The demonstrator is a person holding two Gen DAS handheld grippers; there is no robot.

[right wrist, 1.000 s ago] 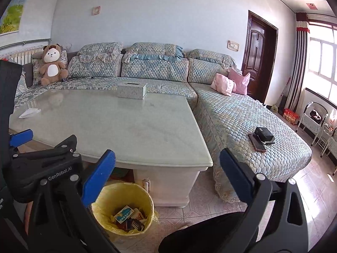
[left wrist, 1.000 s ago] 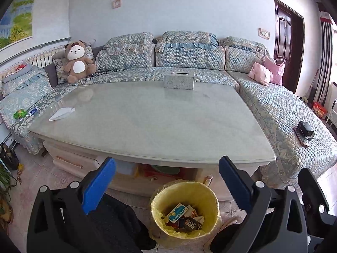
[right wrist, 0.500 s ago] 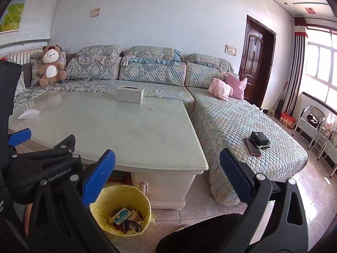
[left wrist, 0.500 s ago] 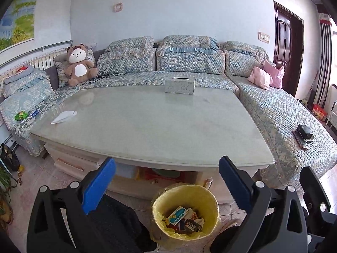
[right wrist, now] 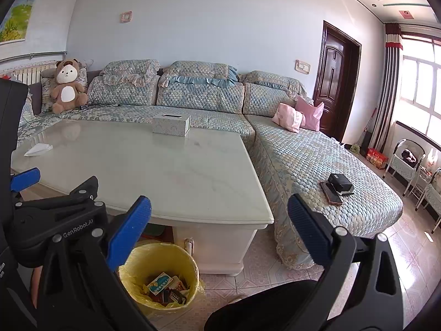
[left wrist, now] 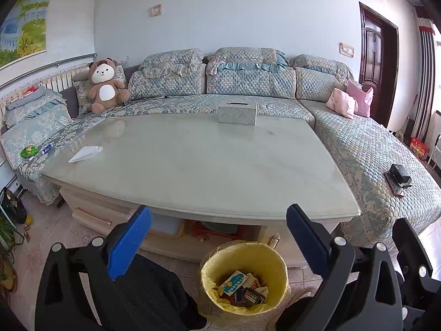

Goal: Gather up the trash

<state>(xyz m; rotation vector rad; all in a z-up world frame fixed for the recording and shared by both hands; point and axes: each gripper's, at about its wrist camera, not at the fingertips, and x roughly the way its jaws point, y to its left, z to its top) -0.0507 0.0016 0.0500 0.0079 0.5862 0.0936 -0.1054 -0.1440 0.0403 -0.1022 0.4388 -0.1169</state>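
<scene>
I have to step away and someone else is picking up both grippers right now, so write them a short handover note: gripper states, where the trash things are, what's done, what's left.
Left gripper: open, holding nothing, hanging above the bin.
Right gripper: open, holding nothing, beside the left one.
Yellow-lined trash bin: on the floor at the table's near edge, with several wrappers and small boxes already in it.
Left on the table: a white folded paper near its far-left edge; the tissue box probably stays.
Possibly trash: green wrapper on the left sofa seat.
Next: probably fetch the paper and drop it in the bin.
</scene>
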